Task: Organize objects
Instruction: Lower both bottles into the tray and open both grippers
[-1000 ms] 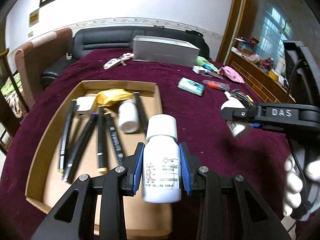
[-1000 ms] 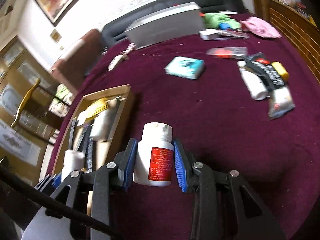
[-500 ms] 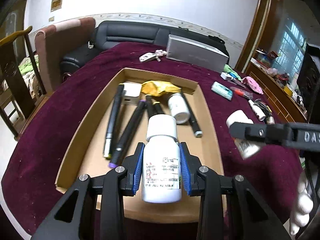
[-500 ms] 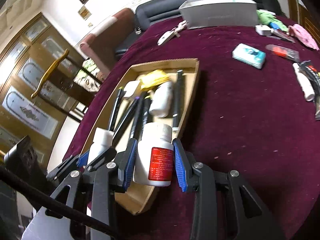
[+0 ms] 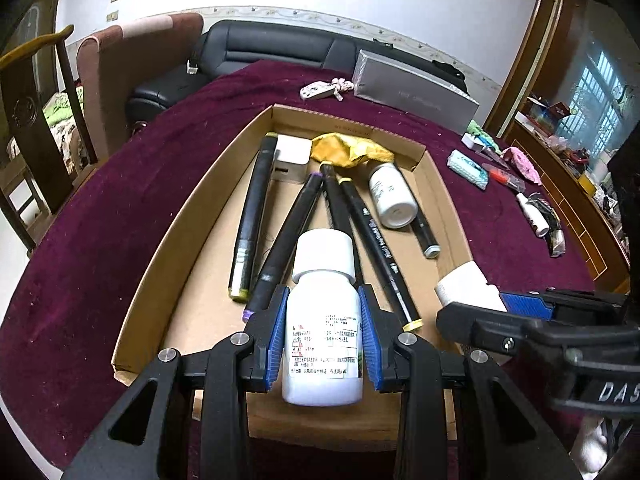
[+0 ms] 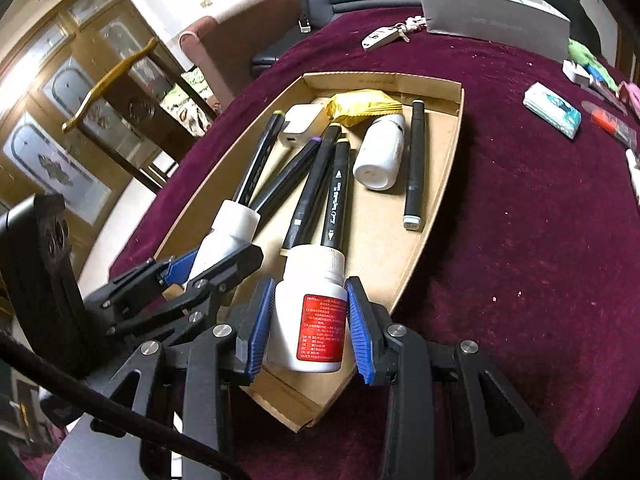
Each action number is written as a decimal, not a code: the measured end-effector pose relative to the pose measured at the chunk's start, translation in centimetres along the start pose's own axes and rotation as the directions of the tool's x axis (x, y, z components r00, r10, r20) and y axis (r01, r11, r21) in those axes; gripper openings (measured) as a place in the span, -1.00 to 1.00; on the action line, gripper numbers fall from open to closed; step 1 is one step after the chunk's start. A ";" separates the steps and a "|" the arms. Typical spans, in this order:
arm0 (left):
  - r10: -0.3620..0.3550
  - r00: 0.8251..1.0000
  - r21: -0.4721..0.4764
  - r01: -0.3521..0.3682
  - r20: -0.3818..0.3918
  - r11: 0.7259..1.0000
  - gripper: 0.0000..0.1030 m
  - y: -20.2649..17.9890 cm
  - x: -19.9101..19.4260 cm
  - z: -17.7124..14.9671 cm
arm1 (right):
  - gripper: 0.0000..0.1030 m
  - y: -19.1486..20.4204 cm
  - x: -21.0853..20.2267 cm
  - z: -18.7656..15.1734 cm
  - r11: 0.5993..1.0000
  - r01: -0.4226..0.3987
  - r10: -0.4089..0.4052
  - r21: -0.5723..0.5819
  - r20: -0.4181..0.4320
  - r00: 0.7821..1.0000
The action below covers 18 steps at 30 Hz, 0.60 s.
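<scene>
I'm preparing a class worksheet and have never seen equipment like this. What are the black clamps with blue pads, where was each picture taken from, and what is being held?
No robot here: a person holds a two-finger clamp in each hand, each with a camera looking along its fingers. One picture comes from the left gripper, shut on a white bottle; the other from the right gripper, shut on a red-labelled bottle. Both hang over a cardboard tray on a maroon tablecloth. The tray holds black markers, another white bottle lying down, a yellow packet and a small white charger.
</scene>
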<state>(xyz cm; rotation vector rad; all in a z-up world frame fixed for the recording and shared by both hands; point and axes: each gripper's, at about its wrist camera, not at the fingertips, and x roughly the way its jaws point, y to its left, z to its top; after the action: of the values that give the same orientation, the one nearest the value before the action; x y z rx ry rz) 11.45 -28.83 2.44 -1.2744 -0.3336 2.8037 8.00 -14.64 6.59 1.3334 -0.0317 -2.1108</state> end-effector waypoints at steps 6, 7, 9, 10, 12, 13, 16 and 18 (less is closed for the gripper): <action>0.008 1.000 -0.012 -0.008 -0.021 1.000 -0.43 0.8 0.6 -0.3 | -0.34 0.6 1.4 -0.2 0.999 0.038 -0.039 -0.039 -0.043 0.998; 0.008 1.000 -0.013 -0.009 -0.024 1.000 -0.43 1.0 0.7 -0.3 | -0.34 0.7 1.6 -0.2 0.998 0.039 -0.041 -0.041 -0.050 0.998; 0.015 1.000 -0.010 -0.015 -0.025 1.000 -0.43 1.2 0.8 -0.3 | -0.34 0.9 2.1 -0.3 0.998 0.042 -0.044 -0.047 -0.060 0.997; 0.014 1.000 -0.011 -0.014 -0.024 1.000 -0.43 1.3 0.8 -0.3 | -0.34 0.9 2.2 -0.3 0.998 0.041 -0.044 -0.047 -0.064 0.997; 0.009 1.000 -0.016 -0.010 -0.025 1.000 -0.43 1.5 0.9 -0.2 | -0.34 0.9 2.5 -0.4 0.998 0.038 -0.041 -0.045 -0.072 0.997; 0.011 1.000 -0.015 -0.011 -0.026 1.000 -0.43 1.6 0.9 -0.1 | -0.33 0.9 2.6 -0.4 0.998 0.037 -0.040 -0.044 -0.075 0.996; 0.011 1.000 -0.014 -0.011 -0.026 1.000 -0.43 1.8 1.1 -0.1 | -0.34 0.9 2.8 -0.4 0.999 0.035 -0.038 -0.041 -0.082 0.996; 0.007 1.000 -0.020 -0.008 -0.024 1.000 -0.43 2.0 1.1 -0.1 | -0.34 0.8 2.9 -0.4 0.999 0.033 -0.037 -0.037 -0.084 0.996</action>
<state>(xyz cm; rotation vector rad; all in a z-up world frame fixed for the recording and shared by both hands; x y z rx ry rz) 10.86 -30.61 1.15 -1.3154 -0.3577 2.7958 7.92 -16.65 4.35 1.4097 0.0650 -2.0721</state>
